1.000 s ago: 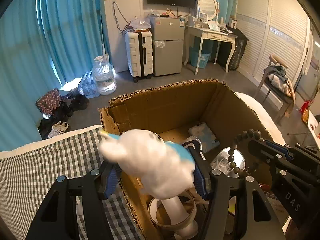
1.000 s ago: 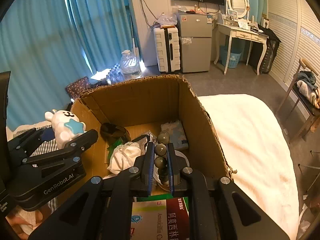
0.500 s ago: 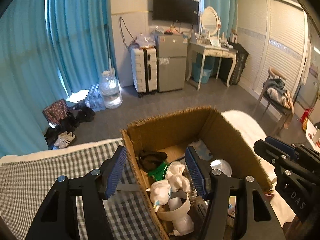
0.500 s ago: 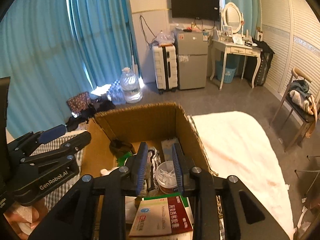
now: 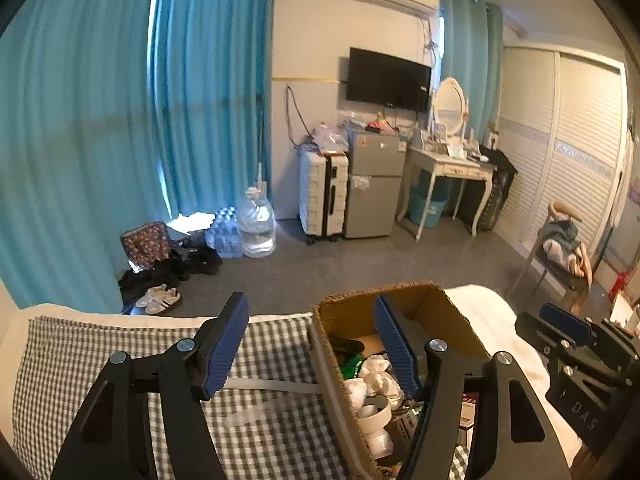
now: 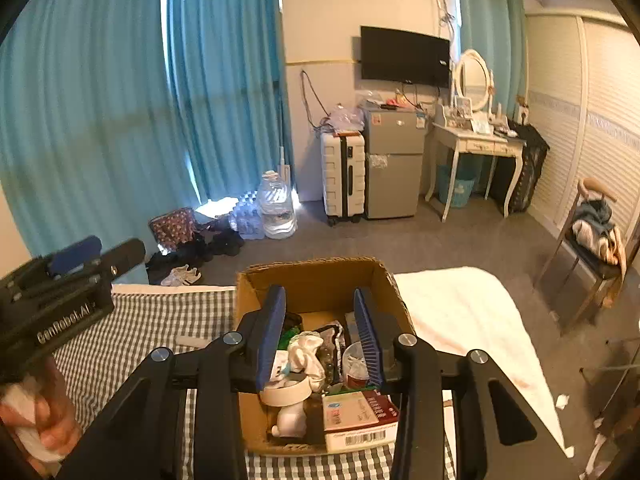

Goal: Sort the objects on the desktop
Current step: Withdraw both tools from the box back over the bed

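Brimming cardboard box (image 6: 320, 276) of clutter

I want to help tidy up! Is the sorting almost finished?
Looks close. The brown cardboard box already holds a white plush toy, a red-and-white carton and more. Both the left tongs and right tongs are open and empty. One pale, blurry thing is left on the checked cloth.

Left gripper (image 5: 310, 346): black angular frame, ribbed blue pads (image 5: 224, 344), silver screws; white "GenRobot.AI" lettering on side, right-wrist view. Right gripper (image 6: 320, 334): same build, "DAS" lettering at 4 o'clock, left-wrist view.
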Available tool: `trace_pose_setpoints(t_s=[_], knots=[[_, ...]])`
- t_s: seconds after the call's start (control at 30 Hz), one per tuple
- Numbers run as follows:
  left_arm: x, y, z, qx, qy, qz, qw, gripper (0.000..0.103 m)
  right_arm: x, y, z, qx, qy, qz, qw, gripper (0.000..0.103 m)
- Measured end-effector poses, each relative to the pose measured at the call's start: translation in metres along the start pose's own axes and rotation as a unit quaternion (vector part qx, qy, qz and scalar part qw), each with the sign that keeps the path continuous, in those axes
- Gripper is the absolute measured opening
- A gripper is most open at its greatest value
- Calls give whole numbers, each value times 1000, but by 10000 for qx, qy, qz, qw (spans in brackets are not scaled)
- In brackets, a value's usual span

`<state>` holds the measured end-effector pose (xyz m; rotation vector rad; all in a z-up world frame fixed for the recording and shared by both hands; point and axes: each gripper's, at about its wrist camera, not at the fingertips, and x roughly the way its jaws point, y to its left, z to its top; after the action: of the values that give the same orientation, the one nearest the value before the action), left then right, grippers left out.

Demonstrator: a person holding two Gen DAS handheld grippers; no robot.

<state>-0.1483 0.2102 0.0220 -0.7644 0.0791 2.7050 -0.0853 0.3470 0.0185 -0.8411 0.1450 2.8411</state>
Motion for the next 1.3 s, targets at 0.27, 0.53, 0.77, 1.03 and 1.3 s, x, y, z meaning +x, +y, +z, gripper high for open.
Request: trace_pose_setpoints(t_s=[0.27, 0.53, 0.77, 1.03, 1.3], knots=[[-47, 33, 9, -155, -241, 87, 9996, 75, -46, 33, 12, -134, -291, 71, 9995, 40], [-97, 75, 10, -352, -545, 344, 9973, 87, -87, 77, 16, -312, -596, 172, 9976, 54], [-133, 117, 4, -600, -701, 840, 9922, 99, -115, 120, 13, -453, -779, 378, 9952, 76], [-158, 160, -10, -803, -848, 1270, 9850, 103, -124, 159, 8, -581, -874, 552, 9929, 94], [-160, 184, -19, -892, -807, 1516, 9811, 103, -119, 175, 1, -730, -868, 701, 9911, 99]])
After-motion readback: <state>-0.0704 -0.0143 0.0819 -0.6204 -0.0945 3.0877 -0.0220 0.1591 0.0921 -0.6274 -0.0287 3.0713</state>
